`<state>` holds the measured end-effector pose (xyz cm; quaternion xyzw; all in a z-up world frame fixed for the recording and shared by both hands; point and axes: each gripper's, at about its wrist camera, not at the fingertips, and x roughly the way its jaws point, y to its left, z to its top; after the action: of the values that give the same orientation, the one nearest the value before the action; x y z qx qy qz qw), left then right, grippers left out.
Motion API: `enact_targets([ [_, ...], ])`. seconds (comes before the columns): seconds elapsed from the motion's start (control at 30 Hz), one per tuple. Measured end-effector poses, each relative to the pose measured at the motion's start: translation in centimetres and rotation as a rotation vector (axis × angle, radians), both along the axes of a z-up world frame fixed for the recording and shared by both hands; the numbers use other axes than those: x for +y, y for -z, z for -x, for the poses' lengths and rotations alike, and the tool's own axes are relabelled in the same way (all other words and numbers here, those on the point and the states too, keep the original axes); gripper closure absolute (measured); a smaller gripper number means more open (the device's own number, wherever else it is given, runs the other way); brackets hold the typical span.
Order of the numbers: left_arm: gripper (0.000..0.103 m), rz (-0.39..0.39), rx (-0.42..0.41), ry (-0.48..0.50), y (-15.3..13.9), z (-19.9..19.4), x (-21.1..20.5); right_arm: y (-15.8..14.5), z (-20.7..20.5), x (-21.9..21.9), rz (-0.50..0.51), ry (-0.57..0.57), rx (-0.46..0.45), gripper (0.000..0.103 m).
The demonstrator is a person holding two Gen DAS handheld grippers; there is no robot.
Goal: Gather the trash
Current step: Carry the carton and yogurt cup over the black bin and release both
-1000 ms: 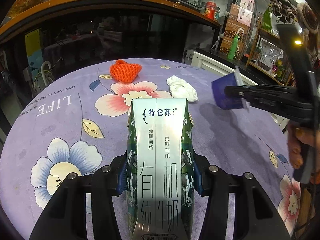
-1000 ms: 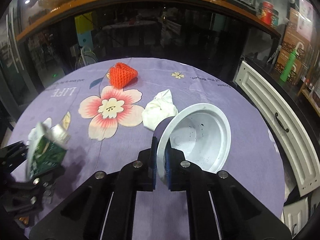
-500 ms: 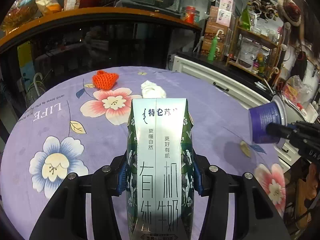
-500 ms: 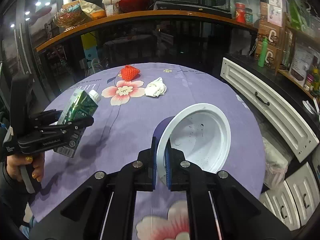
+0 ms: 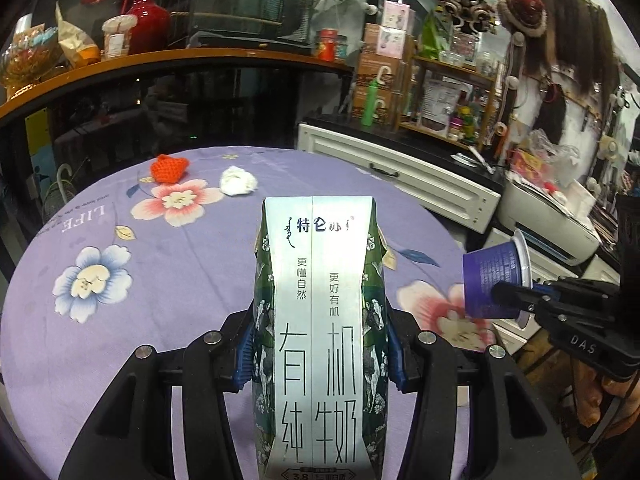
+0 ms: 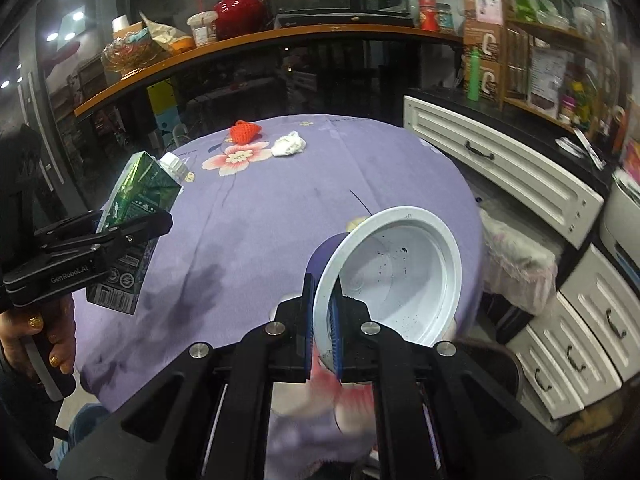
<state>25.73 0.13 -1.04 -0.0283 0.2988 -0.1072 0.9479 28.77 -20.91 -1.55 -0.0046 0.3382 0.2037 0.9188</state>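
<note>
Both grippers have drawn back from the tabletop (image 6: pixel 256 216) over the last second, carrying their loads toward its near edge. Left gripper (image 5: pixel 320 356) is clamped on the milk carton (image 5: pixel 320 320); right gripper (image 6: pixel 322 332) pinches the wall of the purple cup (image 6: pixel 384 272). Crumpled tissue (image 6: pixel 289 145) and orange knit piece (image 6: pixel 243 132) lie far back, uncollected; judged stage: transport to disposal.

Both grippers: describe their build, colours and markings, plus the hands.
The left gripper and right gripper are matte black with silver bolts and blue ribbed pads. White lettering reads "GenRobot.AI" on the left, "DAS" on the right. The left hand has gold-glitter nails.
</note>
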Motion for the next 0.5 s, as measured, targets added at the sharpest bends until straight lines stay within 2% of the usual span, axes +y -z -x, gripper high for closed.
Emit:
enact_targets([
  [0.3,0.053,0.003,-0.006,0.122,0.2,3.0,-6.6,2.5,5.9,-7.4,-0.021,0.149,0.031,0.095],
  [0.5,0.053,-0.005,-0.004,0.194,0.6,4.4,-10.2,5.6,8.6,-11.5,-0.018,0.236,0.089,0.095],
])
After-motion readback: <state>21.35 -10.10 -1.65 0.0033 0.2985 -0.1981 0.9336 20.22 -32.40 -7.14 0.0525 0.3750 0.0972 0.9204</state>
